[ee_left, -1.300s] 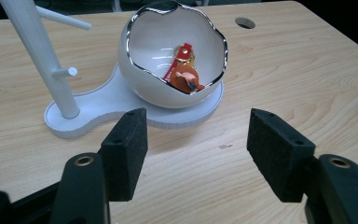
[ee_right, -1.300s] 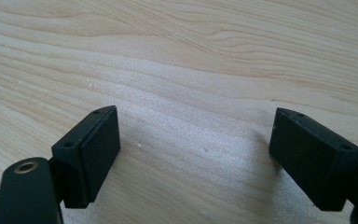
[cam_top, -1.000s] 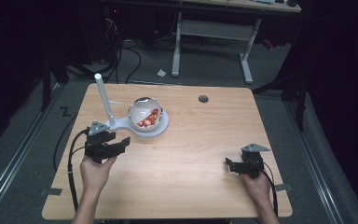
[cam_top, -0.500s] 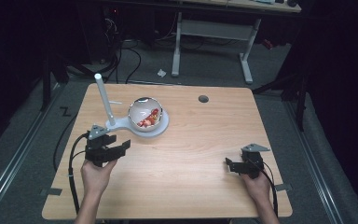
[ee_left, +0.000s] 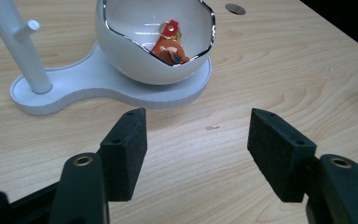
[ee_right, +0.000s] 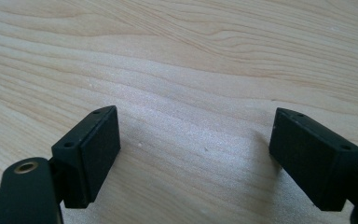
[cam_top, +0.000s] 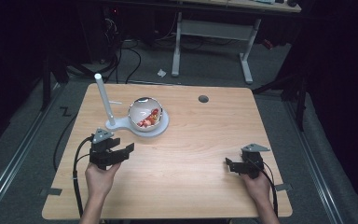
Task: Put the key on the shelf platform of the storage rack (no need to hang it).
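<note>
The wooden bench [cam_top: 191, 154] takes up the middle of the high view, and in its upper left part stands a white stand [ee_left: 74, 86] — a flat base with an upright peg [ee_left: 16, 46] at one end and an egg-shaped white bowl [ee_left: 135, 51] with a jagged chrome rim at the other. The bowl looks glazed and hard, so probably slippery and easily chipped, and the whole stand is likely one stiff, fairly light piece. Inside the bowl, at the top centre of the left gripper view, lies a small red-and-orange keyring charm [ee_left: 170, 46]; it looks light and floppy, best pinched by its red tab or ring rather than scooped. The left tool [ee_left: 196, 154] sits just below the stand, lower left in the high view, jaws apart with nothing between them. The right tool [ee_right: 193, 158], lower right, is well apart from the bowl — jaws also wide and empty above bare wood.
</note>
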A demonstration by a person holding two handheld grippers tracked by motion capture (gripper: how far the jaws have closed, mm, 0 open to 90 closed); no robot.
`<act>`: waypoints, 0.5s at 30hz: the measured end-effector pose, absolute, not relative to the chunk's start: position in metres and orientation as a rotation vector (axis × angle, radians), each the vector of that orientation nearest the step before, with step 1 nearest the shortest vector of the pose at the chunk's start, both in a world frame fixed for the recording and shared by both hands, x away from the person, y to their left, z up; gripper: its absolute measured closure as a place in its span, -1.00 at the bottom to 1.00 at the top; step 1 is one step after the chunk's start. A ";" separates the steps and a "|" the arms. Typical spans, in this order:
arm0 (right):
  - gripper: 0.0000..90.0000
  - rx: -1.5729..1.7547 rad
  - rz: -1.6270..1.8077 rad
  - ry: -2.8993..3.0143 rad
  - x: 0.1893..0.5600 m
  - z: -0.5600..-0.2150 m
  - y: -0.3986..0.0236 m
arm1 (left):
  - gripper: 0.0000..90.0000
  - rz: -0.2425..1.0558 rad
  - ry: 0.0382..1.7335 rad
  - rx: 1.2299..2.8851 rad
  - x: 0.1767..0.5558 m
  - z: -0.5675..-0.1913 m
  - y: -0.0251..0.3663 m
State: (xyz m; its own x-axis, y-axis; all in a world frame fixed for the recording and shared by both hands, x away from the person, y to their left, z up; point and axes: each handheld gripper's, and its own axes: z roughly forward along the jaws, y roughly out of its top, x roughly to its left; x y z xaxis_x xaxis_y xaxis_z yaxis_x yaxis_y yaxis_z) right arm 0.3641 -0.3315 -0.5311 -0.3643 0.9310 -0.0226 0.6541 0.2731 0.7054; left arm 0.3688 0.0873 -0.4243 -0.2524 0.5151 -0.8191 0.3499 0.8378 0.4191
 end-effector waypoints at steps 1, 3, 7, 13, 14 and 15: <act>-0.64 1.428 0.855 2.114 0.364 -0.531 -0.331 | -0.15 0.181 1.868 0.655 0.369 -0.425 0.087; -0.64 1.428 0.854 2.114 0.364 -0.531 -0.331 | -0.15 0.172 1.874 0.647 0.369 -0.426 0.085; -0.64 1.428 0.854 2.114 0.364 -0.531 -0.331 | -0.15 0.168 1.869 0.649 0.368 -0.429 0.083; -0.64 1.429 0.855 2.114 0.364 -0.531 -0.331 | -0.16 0.156 1.876 0.662 0.369 -0.434 0.080; -0.64 1.429 0.855 2.114 0.364 -0.531 -0.331 | -0.16 0.156 1.876 0.662 0.369 -0.434 0.080; -0.64 1.428 0.855 2.114 0.364 -0.531 -0.331 | -0.16 0.149 1.884 0.658 0.369 -0.435 0.079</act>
State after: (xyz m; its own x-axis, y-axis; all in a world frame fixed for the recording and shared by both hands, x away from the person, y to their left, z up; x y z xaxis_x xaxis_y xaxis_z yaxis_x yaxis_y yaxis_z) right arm 0.3641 -0.3314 -0.5311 -0.3645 0.9309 -0.0221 0.6540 0.2728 0.7056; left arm 0.3692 0.0788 -0.4352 -0.2641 0.5065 -0.8208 0.3715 0.8388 0.3981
